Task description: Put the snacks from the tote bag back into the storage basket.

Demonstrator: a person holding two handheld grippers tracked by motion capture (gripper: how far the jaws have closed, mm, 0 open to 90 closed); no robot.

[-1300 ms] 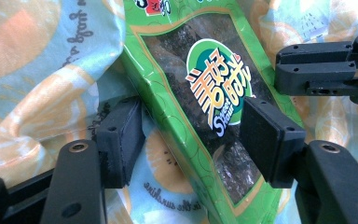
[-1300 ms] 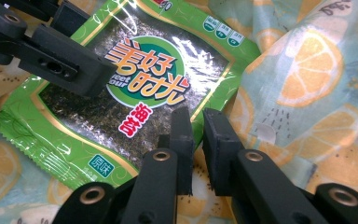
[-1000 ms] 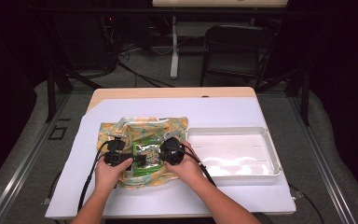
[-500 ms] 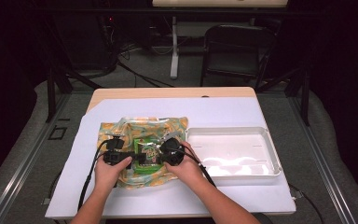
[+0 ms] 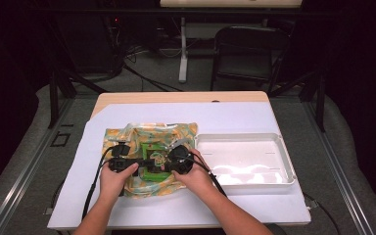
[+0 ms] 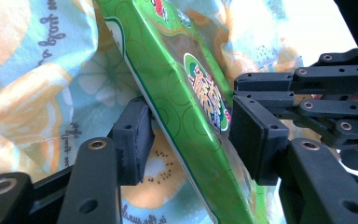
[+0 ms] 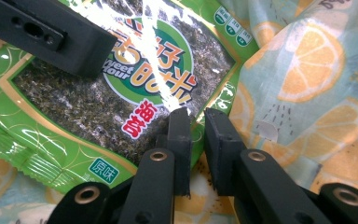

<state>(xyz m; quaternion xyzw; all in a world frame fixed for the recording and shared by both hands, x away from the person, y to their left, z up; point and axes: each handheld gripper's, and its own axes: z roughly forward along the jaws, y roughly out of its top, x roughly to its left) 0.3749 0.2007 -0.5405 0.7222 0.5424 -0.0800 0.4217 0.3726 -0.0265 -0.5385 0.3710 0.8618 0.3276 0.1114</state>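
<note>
- Seaweed packet: green foil, flat, glossy. It lies on the fruit-print cloth bag, between your two hands at the middle of the table's near half.
- Left gripper: your jaws stand either side of the packet's body and have just been closing. The left pad touches the underside; the other pad sits at the printed face. I cannot tell whether it presses yet.
- Right gripper: jaws narrow, pinched on the packet's edge at the 3 o'clock side, foil between the pads.
- White tray: empty, at 3 o'clock from the bag, just beside it.
- Risk, slip: the foil is slick, so a light left-hand squeeze could let the packet slide out.
- Risk, snag: bag cloth lies close under the left pad, so you may catch fabric and drag the bag along.
- Risk, crush: closing hard could break the brittle sheets inside.
</note>
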